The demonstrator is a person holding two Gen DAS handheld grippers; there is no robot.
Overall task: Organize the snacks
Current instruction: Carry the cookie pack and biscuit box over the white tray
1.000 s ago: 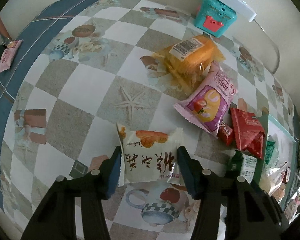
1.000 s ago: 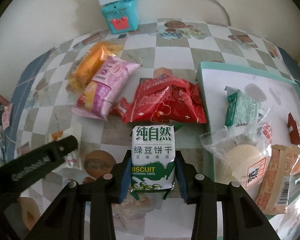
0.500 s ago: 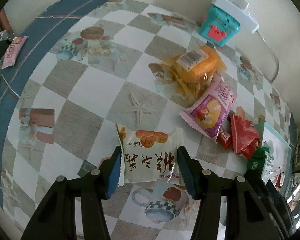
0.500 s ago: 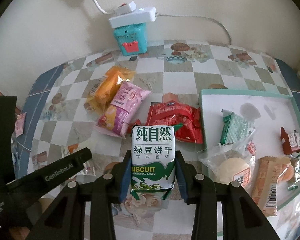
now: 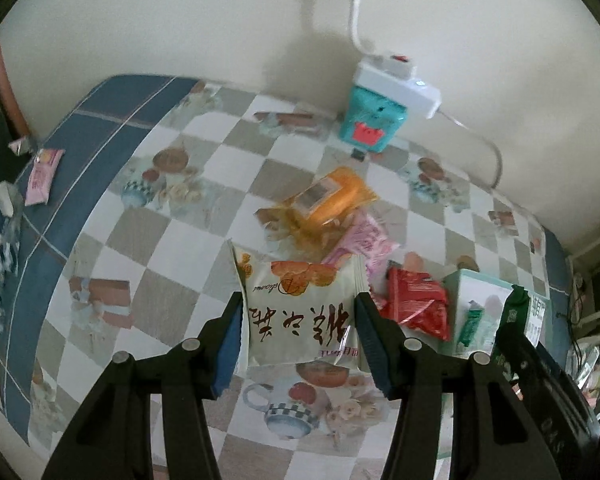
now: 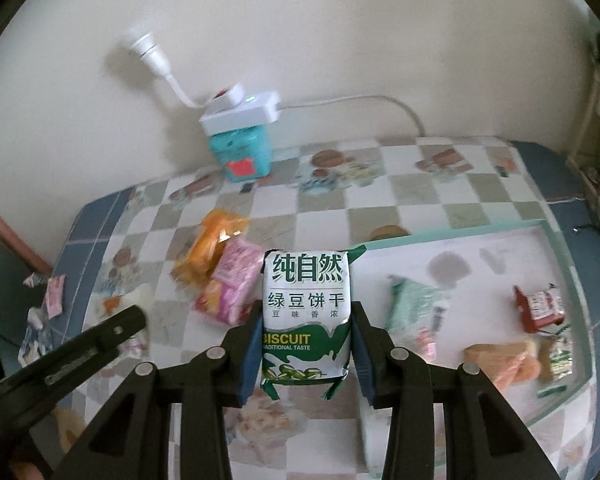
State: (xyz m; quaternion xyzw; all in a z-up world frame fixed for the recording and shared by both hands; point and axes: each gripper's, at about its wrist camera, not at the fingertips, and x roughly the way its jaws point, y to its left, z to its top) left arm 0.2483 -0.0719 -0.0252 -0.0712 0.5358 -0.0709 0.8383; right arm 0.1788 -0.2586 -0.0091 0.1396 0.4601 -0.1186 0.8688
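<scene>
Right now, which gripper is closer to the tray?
Right. The right gripper, shut on the green biscuit pack, hangs by the tray's near-left corner. The left gripper, shut on the white snack bag, is further left, beyond the right one.

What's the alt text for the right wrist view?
The right gripper holds a green-and-white biscuit packet upright, jaws closed on its sides, above a checkered tablecloth. A green-rimmed tray with snacks lies right; orange and pink packets lie left, a teal box by the wall.
</scene>
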